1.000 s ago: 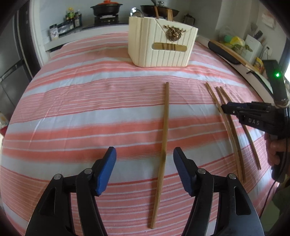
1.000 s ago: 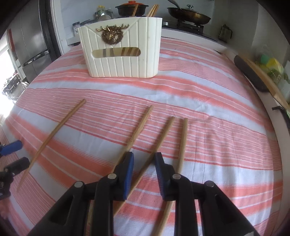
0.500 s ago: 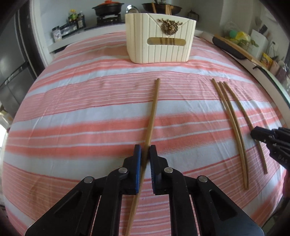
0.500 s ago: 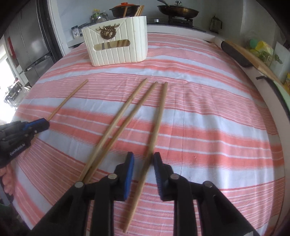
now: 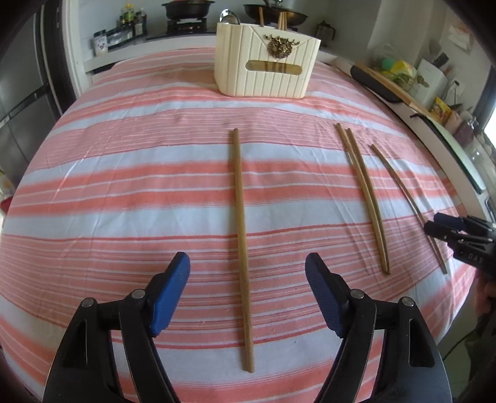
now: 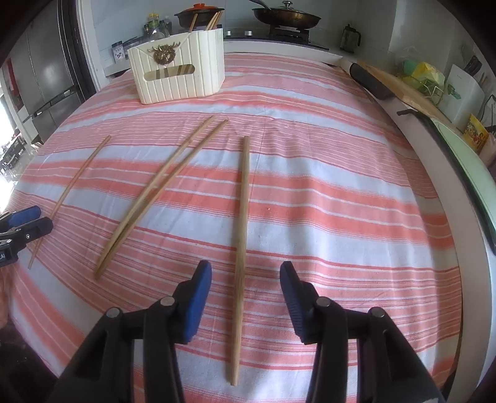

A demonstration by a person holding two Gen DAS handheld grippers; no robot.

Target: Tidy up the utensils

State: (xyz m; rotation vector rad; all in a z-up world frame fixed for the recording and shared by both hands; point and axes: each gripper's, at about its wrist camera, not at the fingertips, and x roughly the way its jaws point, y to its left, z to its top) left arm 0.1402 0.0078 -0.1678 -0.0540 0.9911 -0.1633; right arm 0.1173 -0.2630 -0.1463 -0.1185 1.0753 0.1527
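Several wooden chopsticks lie on the striped tablecloth. In the left wrist view my left gripper (image 5: pixel 248 276) is open, its jaws either side of one chopstick (image 5: pixel 240 232) on the cloth. A pair of chopsticks (image 5: pixel 364 192) and a single one (image 5: pixel 406 198) lie to the right, near my right gripper (image 5: pixel 446 224). In the right wrist view my right gripper (image 6: pixel 245 279) is open astride a chopstick (image 6: pixel 242 229). The cream utensil holder (image 5: pixel 266 71) stands at the far end with chopsticks in it; it also shows in the right wrist view (image 6: pixel 178 74).
A stove with pots (image 6: pixel 285 15) and bottles (image 5: pixel 130 21) sits behind the table. A cutting board and dark block (image 6: pixel 387 80) and packets line the right counter. A fridge (image 6: pixel 49 77) stands at the left. The table edge runs close on the right.
Both grippers were closed around their chopsticks half a second ago and have opened wide. The chopsticks lie flat on the cloth. Both cameras have pulled back slightly.
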